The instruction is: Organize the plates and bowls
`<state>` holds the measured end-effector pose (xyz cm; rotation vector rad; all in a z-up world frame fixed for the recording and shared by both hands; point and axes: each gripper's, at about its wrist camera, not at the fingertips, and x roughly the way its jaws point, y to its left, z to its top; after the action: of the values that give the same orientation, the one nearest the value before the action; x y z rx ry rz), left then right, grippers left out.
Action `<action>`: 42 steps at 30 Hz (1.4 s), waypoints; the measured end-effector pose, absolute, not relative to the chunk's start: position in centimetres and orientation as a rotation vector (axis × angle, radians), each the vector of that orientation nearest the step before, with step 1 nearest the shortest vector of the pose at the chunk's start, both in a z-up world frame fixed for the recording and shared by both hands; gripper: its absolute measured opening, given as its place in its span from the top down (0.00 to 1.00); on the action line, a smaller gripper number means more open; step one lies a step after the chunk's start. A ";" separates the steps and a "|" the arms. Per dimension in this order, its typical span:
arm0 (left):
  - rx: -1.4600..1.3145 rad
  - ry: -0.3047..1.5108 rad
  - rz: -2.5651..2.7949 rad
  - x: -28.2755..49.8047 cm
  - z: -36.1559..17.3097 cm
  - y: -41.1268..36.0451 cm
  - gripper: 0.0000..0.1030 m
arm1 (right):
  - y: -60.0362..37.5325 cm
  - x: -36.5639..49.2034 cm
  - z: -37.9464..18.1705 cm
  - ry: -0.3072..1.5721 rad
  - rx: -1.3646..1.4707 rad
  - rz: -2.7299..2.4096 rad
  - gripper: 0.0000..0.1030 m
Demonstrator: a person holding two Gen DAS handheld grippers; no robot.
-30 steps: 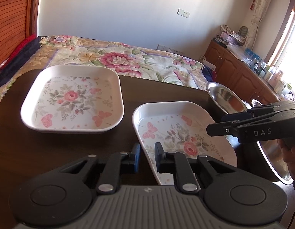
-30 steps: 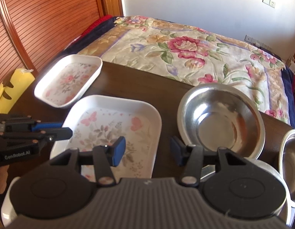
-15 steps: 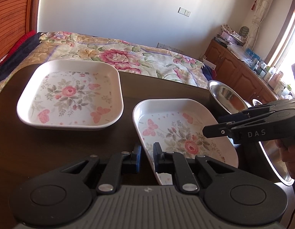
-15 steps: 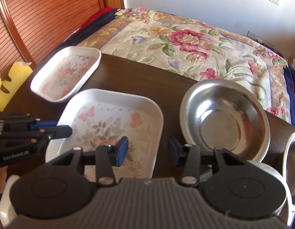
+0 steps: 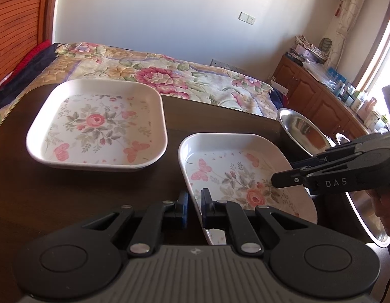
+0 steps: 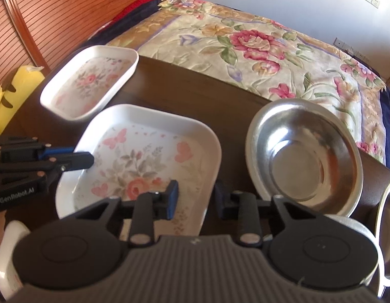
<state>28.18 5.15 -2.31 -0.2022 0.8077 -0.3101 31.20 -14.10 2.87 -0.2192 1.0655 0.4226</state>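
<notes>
Two white square floral plates lie on a dark table [image 5: 30,202]. The far plate [image 5: 99,126] [image 6: 89,83] sits flat at the left. The near plate [image 5: 240,174] [image 6: 144,161] has its left rim between the fingers of my left gripper [image 5: 194,207] [image 6: 76,159], which are shut on it. My right gripper [image 6: 196,199] [image 5: 291,169] is open, its fingers on either side of the near plate's right rim. A steel bowl [image 6: 303,159] [image 5: 303,131] stands to the right.
More steel bowls [image 6: 389,232] stand at the far right, one under my right gripper [image 6: 354,229]. Another white dish [image 6: 8,252] is at the lower left. A bed with a floral cover [image 6: 258,45] lies beyond the table. A wooden cabinet [image 5: 321,101] stands by the window.
My left gripper has closed on the near plate's left rim. My right gripper has moved forward so its open fingers straddle the plate's right rim. Both views have drawn closer to the plates.
</notes>
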 end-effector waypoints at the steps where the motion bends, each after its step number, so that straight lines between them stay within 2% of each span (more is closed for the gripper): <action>1: -0.210 0.808 -0.307 28.1 -2.2 5.3 0.90 | -14.2 31.1 2.9 1.061 -0.213 0.423 0.76; 10: -0.212 0.780 -0.290 27.1 -1.1 5.9 0.93 | -14.6 30.2 3.7 1.019 -0.178 0.425 0.89; 42: -0.173 0.678 -0.292 22.6 3.8 5.1 0.94 | -16.2 26.5 8.5 0.851 -0.133 0.392 0.93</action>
<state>22.61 5.13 3.77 -0.1726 0.6784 -0.2917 26.53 -16.22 8.47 -0.1327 0.8506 0.3915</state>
